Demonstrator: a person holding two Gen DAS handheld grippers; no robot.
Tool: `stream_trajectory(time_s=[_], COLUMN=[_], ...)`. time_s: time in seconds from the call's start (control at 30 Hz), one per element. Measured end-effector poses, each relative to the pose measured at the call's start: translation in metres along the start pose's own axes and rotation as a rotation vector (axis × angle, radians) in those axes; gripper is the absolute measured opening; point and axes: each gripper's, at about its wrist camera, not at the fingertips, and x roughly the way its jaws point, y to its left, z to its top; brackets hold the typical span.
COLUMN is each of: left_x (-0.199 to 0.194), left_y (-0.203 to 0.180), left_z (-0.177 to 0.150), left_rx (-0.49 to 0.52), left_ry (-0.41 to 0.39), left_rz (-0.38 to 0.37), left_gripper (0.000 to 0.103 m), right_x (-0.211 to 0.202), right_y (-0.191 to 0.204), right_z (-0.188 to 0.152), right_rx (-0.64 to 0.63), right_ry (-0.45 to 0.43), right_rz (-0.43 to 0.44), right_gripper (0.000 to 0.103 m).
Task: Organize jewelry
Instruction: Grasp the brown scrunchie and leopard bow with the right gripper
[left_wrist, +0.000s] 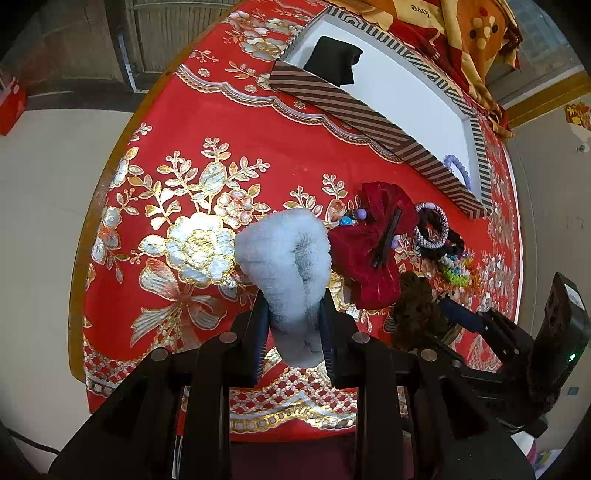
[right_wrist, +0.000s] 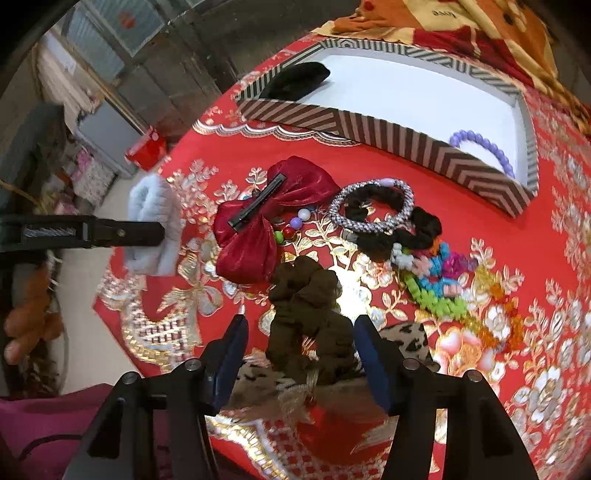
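My left gripper (left_wrist: 293, 310) is shut on a fluffy light-blue scrunchie (left_wrist: 286, 258) and holds it above the red tablecloth; it also shows in the right wrist view (right_wrist: 153, 225). My right gripper (right_wrist: 301, 325) is open with its fingers on either side of a dark brown scrunchie (right_wrist: 308, 314), which lies on a leopard-print scrunchie (right_wrist: 404, 338). A red velvet bow clip (right_wrist: 258, 221), a silver-white hair tie (right_wrist: 373, 208), a black scrunchie (right_wrist: 402, 232) and colourful bead bracelets (right_wrist: 439, 280) lie beyond. A striped box (right_wrist: 388, 138) holds a purple bead bracelet (right_wrist: 487, 147) and a black item (right_wrist: 295, 79).
The round table's edge (left_wrist: 79, 258) curves along the left, with pale floor beyond. A patterned orange cloth (right_wrist: 461, 22) lies behind the box. Loose beads (right_wrist: 295, 223) sit beside the bow.
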Motion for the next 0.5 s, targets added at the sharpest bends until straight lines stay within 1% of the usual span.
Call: stream_trajectory(time_s=[0.1,0.13,0.17,0.2,0.23,0.27,0.4,0.5], left_x=[0.002,0.001,0.000,-0.001,-0.002,-0.004,-0.013,-0.023], left_y=[-0.001,-0.001,-0.001,-0.001,-0.001,-0.001,0.001,-0.002], left_z=[0.000,0.000,0.000,0.000,0.000,0.000,0.003,0.006], left_rx=[0.001,0.002,0.003,0.003,0.003,0.003,0.006,0.020], left_ry=[0.005,0.005,0.003,0.001,-0.002,-0.003,-0.013,-0.028], left_rz=[-0.002,-0.005,-0.007,-0.008,-0.009,-0.010,-0.024,-0.039], left_gripper=[0.024,0.024,0.024,0.024,0.024,0.024,0.024,0.024], right_x=[0.013,0.012,0.012,0.011,0.009,0.006,-0.012,-0.035], right_y=[0.005,0.007,0.007,0.005,0.003,-0.001,-0.010,-0.017], right_z=[-0.003,-0.004,-0.005,-0.006,-0.006,-0.005,-0.005,-0.002], right_rx=[-0.034,-0.053,-0.062,-0.053,-0.040,-0.022,0.023,0.049], right_ry=[0.015,-0.007,-0.007,-0.004,-0.003,-0.007,-0.042,-0.090], right_rz=[-0.047,-0.063,-0.064,-0.048,-0.031,-0.011,0.026,0.054], right_gripper=[0.056,0.049,0.032,0.032,0.026,0.023,0.022,0.022])
